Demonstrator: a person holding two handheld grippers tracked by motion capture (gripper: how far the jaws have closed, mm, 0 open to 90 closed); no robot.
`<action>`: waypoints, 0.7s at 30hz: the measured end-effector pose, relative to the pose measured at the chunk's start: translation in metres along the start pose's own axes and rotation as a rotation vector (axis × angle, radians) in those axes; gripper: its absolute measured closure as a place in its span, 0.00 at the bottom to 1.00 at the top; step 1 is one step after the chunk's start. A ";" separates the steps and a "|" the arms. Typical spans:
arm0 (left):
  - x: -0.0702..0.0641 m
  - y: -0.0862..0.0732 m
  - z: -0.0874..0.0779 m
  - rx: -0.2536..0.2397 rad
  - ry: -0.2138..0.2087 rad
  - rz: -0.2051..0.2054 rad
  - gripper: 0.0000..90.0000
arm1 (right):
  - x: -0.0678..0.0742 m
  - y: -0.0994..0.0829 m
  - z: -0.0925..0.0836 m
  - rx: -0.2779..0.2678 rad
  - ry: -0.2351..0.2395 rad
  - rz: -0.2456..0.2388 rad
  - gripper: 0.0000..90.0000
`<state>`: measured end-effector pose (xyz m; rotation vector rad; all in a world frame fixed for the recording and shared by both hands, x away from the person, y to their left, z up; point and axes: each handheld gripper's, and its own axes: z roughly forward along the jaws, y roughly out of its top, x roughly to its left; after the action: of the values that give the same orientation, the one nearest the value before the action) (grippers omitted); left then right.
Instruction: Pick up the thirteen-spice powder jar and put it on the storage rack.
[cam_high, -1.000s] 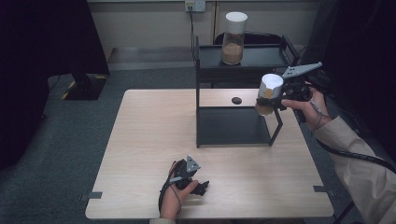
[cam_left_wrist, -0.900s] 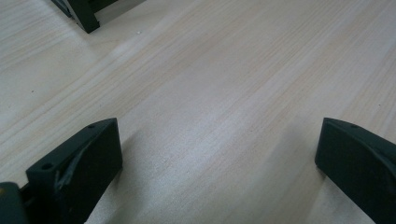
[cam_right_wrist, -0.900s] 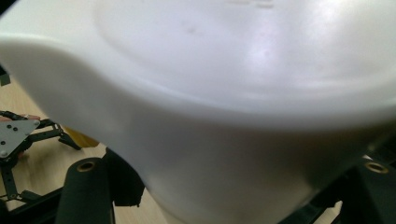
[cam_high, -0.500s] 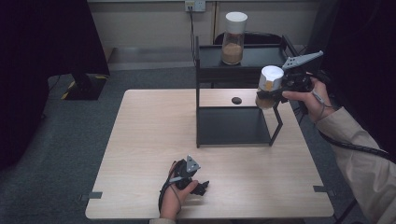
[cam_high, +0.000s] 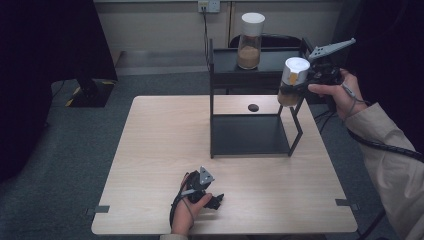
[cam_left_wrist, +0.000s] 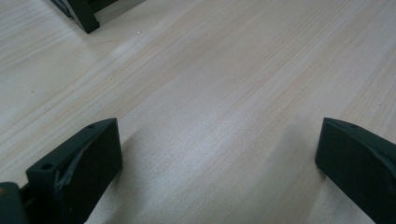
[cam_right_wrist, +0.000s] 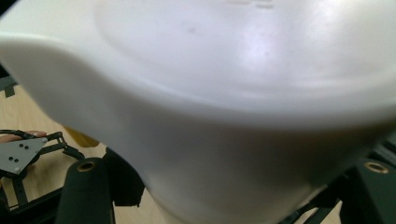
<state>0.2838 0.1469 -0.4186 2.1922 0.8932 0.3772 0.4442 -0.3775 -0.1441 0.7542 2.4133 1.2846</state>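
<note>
R gripper (cam_high: 292, 85) is up at the right end of the black rack's (cam_high: 220, 70) top shelf, jaws clamped on a white-lidded jar (cam_high: 292, 80) w/ brown contents low in it. Jar is held in the air, roughly upright, at the shelf's front-right corner, overlapping the rack's right post from the high view; can't tell if it touches the shelf. The grey plate on the gripper sticks up and to the right; the right hand (cam_high: 337, 92) grips behind it, beige sleeve and black cable trailing down the right edge. In the right gripper view the jar's white lid (cam_right_wrist: 233, 93) is very close and blurred, w/ jaw tips at the bottom on both sides.

A second jar (cam_high: 250, 35), also white lid + brown fill, stands upright on the top shelf, well to the left of the held one. The rack's lower shelf is bare. A small dark round object (cam_high: 253, 107) lies on the table (cam_high: 150, 150) behind the rack, seen between its posts.

L gripper (cam_high: 212, 200) rests on the table near the front edge, well apart from the rack, in the left hand (cam_high: 187, 212). Jaws apart, only bare wood between them in the left gripper view; a rack foot (cam_left_wrist: 84, 14) shows at top left there.

Around the table: grey carpet, dark curtains on both sides, wall outlet (cam_high: 209, 6) at the back.
</note>
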 end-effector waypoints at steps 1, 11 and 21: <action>0.000 0.000 0.000 0.000 0.000 0.000 0.00 | 0.000 0.002 -0.001 0.000 -0.002 0.001 0.34; 0.000 0.000 0.000 0.000 -0.001 0.001 0.00 | 0.001 0.022 -0.007 0.010 -0.004 -0.020 0.34; 0.000 0.000 0.000 0.000 -0.001 0.000 0.00 | -0.001 0.037 -0.009 0.010 0.005 -0.010 0.34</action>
<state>0.2839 0.1471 -0.4186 2.1923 0.8924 0.3768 0.4517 -0.3675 -0.1082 0.7415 2.4261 1.2726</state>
